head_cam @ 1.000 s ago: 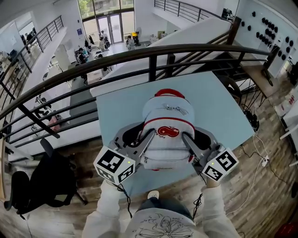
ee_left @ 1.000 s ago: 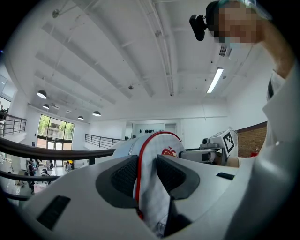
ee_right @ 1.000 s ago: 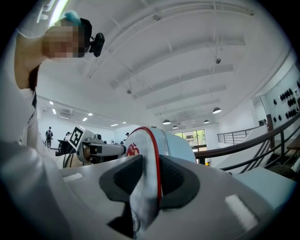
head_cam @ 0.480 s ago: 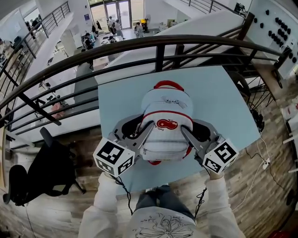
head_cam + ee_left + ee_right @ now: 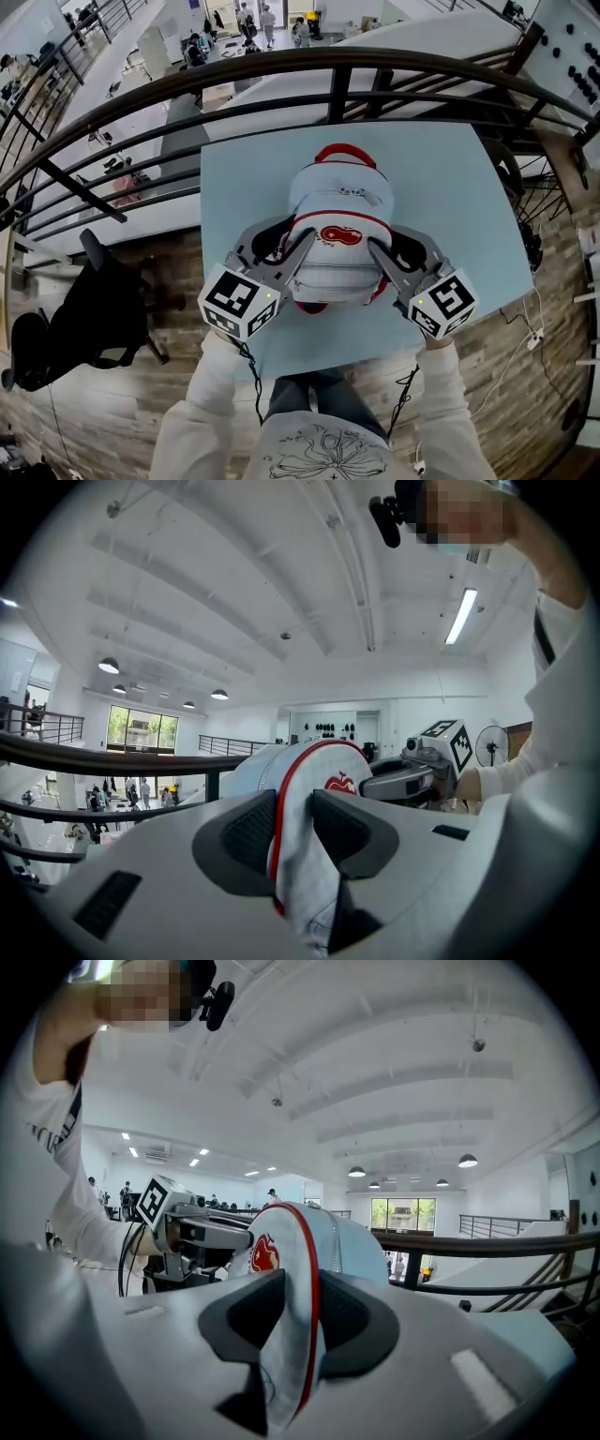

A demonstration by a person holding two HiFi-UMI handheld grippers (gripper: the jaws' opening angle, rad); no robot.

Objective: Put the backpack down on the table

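Tongs first, from the left: the left tongs (image 5: 298, 246) are clamped on the left flank of the backpack (image 5: 337, 225). The left gripper view shows it best, with a fold of white fabric and its red piping pinched between the dark pads of the left tongs (image 5: 295, 822). The right tongs (image 5: 377, 248) grip the opposite flank the same way, and the right gripper view shows the right tongs (image 5: 300, 1316) closed on the trimmed seam.

Compared with a second ago, the head view shows the backpack carried further in over the pale blue desk (image 5: 441, 187). More bare surface now lies between its base and the near edge, and both hands look lower. The grips themselves look unchanged. I judge the lowering to be nearly finished, with only the last settling and the release left.

The head view gives what the gripper views lack: the backpack upright and roughly centred on the desk, its red top handle facing the railing (image 5: 281, 70), and a dark chair (image 5: 103, 319) on the floor to the left. It cannot show whether the base already touches the desk. The gripper views do not settle that either, since they look across the upper body of the backpack. They do confirm the pads biting fabric, and each shows the other tongs on the far side.
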